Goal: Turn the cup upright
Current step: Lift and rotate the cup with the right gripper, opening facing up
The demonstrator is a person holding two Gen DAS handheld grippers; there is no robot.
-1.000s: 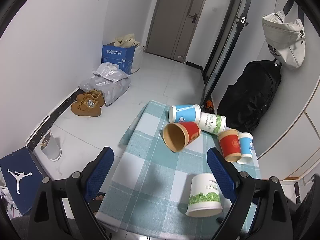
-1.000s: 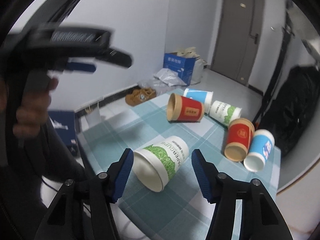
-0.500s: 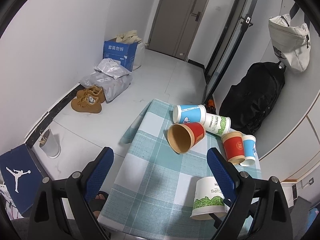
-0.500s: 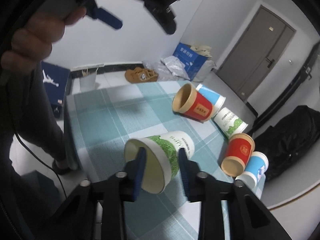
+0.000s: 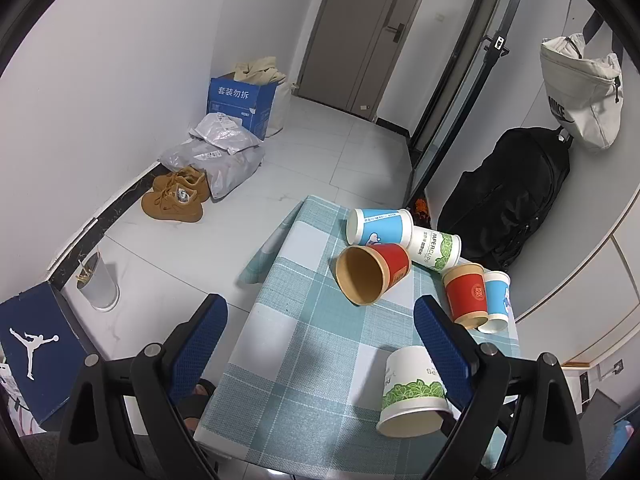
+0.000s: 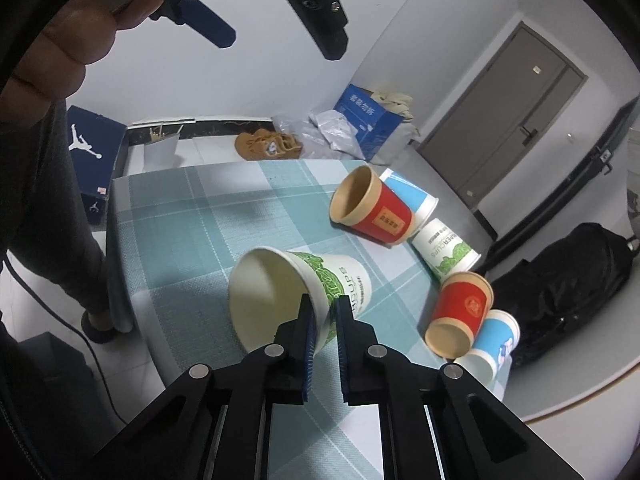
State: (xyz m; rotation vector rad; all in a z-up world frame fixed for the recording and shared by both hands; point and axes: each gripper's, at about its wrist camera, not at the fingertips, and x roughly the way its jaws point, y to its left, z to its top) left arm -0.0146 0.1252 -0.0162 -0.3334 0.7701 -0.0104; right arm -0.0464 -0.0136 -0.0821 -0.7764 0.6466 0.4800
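Right now the white paper cup [image 6: 296, 296] with its band of green leaves and dark lettering lies tipped over near the tabletop's [image 6: 192, 216] near edge, its pale open mouth turned toward the near left corner. Its rim is pinched by the right hand-held gripper [image 6: 322, 322], whose blue-padded fingers have come together on the cup wall, one inside the mouth and one outside. From the left wrist view the same cup [image 5: 412, 392] shows near the near right corner, half behind a blue finger.

Up above, the left hand-held gripper [image 5: 320, 338] hangs over the tabletop with its fingers spread wide and nothing between them.

Farther along the teal checked cloth, toward the far right corner, five more cups lie on their sides: a red cup [image 6: 372, 210] with a tan inside, a blue-and-white cup [image 6: 412, 196] behind it, a second green-leaf cup [image 6: 446, 250], another red cup [image 6: 460, 312] and a small blue cup [image 6: 490, 342] touching it at the right edge.
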